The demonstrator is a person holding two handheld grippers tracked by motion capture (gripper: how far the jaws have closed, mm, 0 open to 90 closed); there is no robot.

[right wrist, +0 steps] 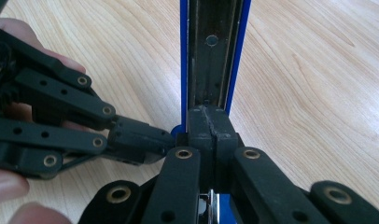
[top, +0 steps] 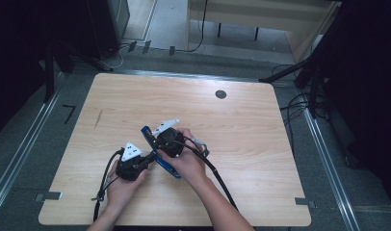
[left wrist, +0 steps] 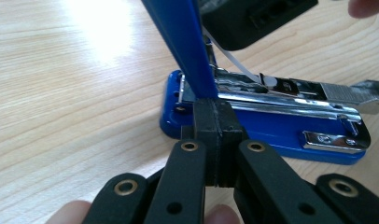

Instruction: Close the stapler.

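In the high view, I am holding both grippers close together near the front middle of the counter (top: pixel 261 120). The left gripper (top: pixel 146 162) and the right gripper (top: pixel 157 142) are meeting at a blue stapler (top: pixel 161 162), which is lying open between my hands.

In the left gripper view, the stapler's base (left wrist: pixel 271 128) is resting flat on the wood with its metal staple channel (left wrist: pixel 281 95) exposed. The left gripper (left wrist: pixel 219 133) is closed, and its jaws are pinching the lower end of the raised blue top cover (left wrist: pixel 185 46) near the hinge.

In the right gripper view, the right gripper (right wrist: pixel 210 128) is also closed, and I am looking into the inner side of the top cover (right wrist: pixel 214 51), which its jaws are clamping at the end. The left gripper (right wrist: pixel 145 137) is coming in from the left and touching the same spot.

I judge that the step in hand is opening the stapler, probably for loading staples. The next move is calling for one gripper to keep the cover swung back while the other is letting go carefully, so that the base is not sliding on the counter.
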